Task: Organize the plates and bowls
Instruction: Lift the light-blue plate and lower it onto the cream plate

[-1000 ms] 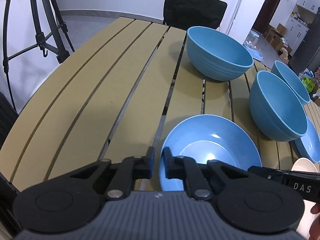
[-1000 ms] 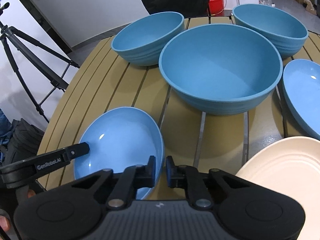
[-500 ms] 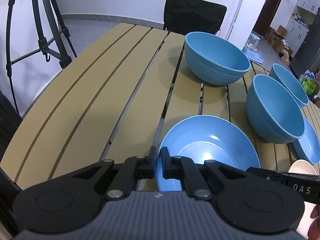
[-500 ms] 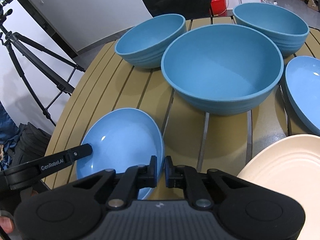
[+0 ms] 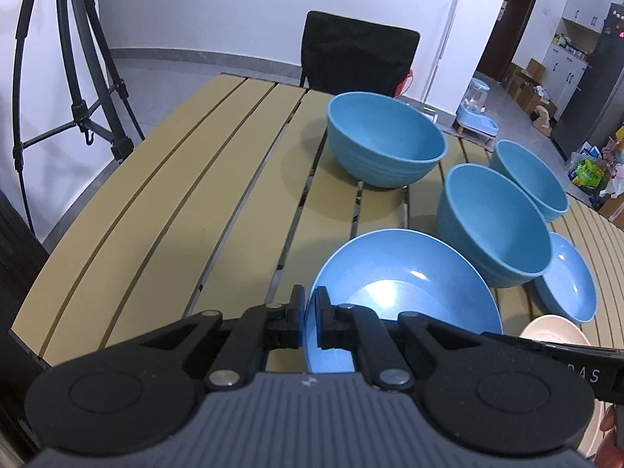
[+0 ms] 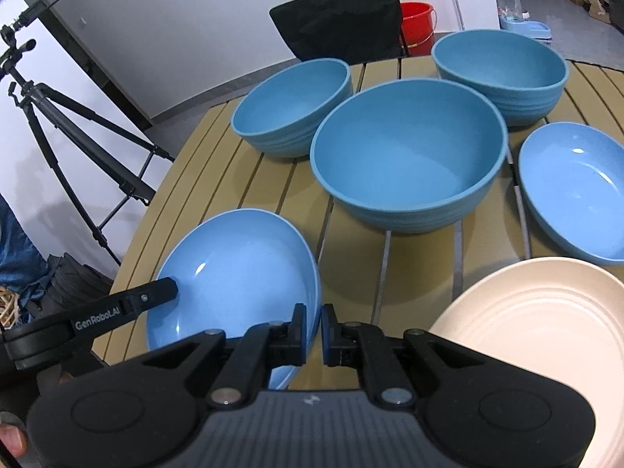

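A shallow blue plate (image 5: pixel 405 284) (image 6: pixel 234 269) hangs a little above the slatted table (image 5: pixel 156 214), held from both sides. My left gripper (image 5: pixel 310 304) is shut on its left rim. My right gripper (image 6: pixel 313 319) is shut on its right rim. In the right wrist view one finger of the left gripper (image 6: pixel 156 296) reaches over the plate's far edge. Three deep blue bowls (image 6: pixel 292 109) (image 6: pixel 409 156) (image 6: pixel 499 70) stand behind. A second blue plate (image 6: pixel 577 191) and a cream ribbed plate (image 6: pixel 538 335) lie to the right.
A black chair (image 5: pixel 358 54) stands at the table's far side, with a red bucket (image 6: pixel 417 23) behind it. A black tripod (image 6: pixel 58 128) stands off the table's left edge. The left half of the table (image 5: pixel 156 214) is bare slats.
Both grippers have risen with the blue plate between them, and the table and bowls now look farther away. The jaws have stayed closed on the rim.
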### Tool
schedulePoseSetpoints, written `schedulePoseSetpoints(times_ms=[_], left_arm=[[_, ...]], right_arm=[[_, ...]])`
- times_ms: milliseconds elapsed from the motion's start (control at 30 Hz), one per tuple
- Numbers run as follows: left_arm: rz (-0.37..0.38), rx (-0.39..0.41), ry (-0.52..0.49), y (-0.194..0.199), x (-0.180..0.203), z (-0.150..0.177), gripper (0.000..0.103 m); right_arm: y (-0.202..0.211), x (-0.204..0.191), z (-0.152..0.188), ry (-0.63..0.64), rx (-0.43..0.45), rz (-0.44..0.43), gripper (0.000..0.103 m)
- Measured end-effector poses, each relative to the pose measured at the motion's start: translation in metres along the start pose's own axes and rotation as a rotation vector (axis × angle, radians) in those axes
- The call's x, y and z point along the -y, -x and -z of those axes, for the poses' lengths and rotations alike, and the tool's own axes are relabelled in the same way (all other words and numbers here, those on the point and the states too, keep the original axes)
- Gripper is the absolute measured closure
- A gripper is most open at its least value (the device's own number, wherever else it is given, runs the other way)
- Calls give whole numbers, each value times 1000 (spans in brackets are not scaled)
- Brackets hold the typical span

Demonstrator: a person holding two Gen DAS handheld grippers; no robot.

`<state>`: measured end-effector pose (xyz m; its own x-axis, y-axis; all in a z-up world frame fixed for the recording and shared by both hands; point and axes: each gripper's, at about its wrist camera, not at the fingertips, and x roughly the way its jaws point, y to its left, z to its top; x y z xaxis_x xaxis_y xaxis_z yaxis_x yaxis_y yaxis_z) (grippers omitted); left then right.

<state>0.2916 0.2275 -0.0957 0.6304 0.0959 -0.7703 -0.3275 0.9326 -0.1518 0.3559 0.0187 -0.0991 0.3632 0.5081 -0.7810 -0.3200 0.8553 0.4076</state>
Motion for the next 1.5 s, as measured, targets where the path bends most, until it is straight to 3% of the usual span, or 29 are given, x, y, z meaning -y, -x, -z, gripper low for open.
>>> schedulePoseSetpoints(times_ms=[767, 1500], left_arm=[[84, 40, -90, 47, 73, 17, 97], [126, -11, -204, 38, 142, 44, 97]], right_arm=[[87, 44, 21, -66, 108, 30, 96], [131, 109, 49, -158, 138, 86, 96]])
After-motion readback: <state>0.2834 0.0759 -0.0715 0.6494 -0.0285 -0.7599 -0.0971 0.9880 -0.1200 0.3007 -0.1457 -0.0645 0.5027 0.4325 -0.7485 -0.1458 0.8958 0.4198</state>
